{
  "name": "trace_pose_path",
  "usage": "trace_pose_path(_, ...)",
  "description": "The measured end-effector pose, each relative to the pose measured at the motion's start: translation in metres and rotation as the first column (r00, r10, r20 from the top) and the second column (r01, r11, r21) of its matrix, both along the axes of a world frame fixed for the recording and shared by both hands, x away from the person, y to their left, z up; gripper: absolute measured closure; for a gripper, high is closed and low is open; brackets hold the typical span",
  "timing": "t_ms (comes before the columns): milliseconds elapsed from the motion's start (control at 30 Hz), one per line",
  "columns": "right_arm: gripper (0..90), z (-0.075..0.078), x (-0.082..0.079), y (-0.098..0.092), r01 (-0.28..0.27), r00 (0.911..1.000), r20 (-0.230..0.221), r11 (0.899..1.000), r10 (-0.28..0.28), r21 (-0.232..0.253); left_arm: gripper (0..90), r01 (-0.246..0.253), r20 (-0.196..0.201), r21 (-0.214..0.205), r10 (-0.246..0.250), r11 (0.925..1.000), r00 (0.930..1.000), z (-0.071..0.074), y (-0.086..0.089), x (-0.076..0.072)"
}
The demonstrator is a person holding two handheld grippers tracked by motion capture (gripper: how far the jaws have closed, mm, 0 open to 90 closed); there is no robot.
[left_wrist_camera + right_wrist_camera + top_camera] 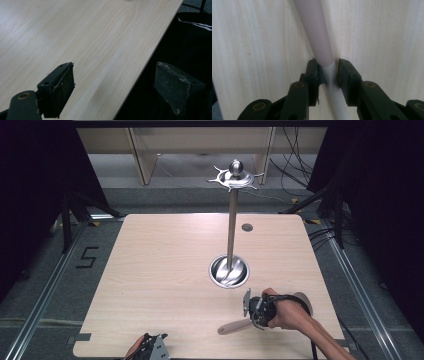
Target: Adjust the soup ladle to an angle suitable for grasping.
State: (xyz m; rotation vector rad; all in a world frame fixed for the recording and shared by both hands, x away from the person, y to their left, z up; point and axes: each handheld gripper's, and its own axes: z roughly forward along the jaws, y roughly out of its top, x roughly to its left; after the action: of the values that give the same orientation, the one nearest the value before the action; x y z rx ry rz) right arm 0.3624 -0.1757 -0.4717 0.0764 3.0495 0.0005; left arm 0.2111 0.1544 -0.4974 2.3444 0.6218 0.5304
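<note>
A: Object in hand: a utensil with a pale handle (234,326), lying at the lower right of the high view on the wooden table (165,270). Its far end is sitting hidden under the hand and gripper, so I cannot tell what kind of utensil it is.

B: Noting the right gripper view: the handle (317,37) is running up between the black pads (313,73), both pressing its sides. The right gripper (256,312) is clamping it.

A: The left gripper (152,347) is being cut off by the bottom edge.

B: In its own view the left gripper (115,87) is standing wide apart, nothing between its pads, one over the table edge.

A: Surroundings: a metal stand (231,220) is rising from a round steel base at centre; grey floor and cables are lying beyond the table.

B: The right hand (285,312) is coming in from the lower right, wrist bent leftward.
</note>
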Motion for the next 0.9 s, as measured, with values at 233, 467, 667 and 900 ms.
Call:
trace_pose_path(233, 77.7, 0.005, 0.003, -0.009, 0.025, 0.9992, 0.029, 0.995, -0.028, 0.091, 15.6, -0.003, -0.002, 0.001, 0.003, 1.0, 1.0, -0.001, 0.0, 0.001)
trace_pose_path(467, 77.8, 0.02, 0.0, -0.022, 0.151, 0.9848, 0.056, 0.97, -0.164, 0.19, 15.6, -0.001, -0.002, 0.001, 0.001, 1.0, 1.0, 0.0, 0.0, 0.0)
trace_pose_path(667, 77.8, 0.045, -0.006, -0.044, 0.199, 0.9666, 0.086, 0.919, -0.241, 0.341, 15.6, 0.004, -0.012, -0.003, -0.004, 1.0, 0.9999, -0.001, -0.001, 0.001)
trace_pose_path(900, 77.8, 0.068, -0.015, -0.071, 0.22, 0.9466, 0.105, 0.848, -0.305, 0.482, 15.6, 0.0, -0.001, 0.004, 0.0, 1.0, 1.0, 0.0, 0.0, 0.0)
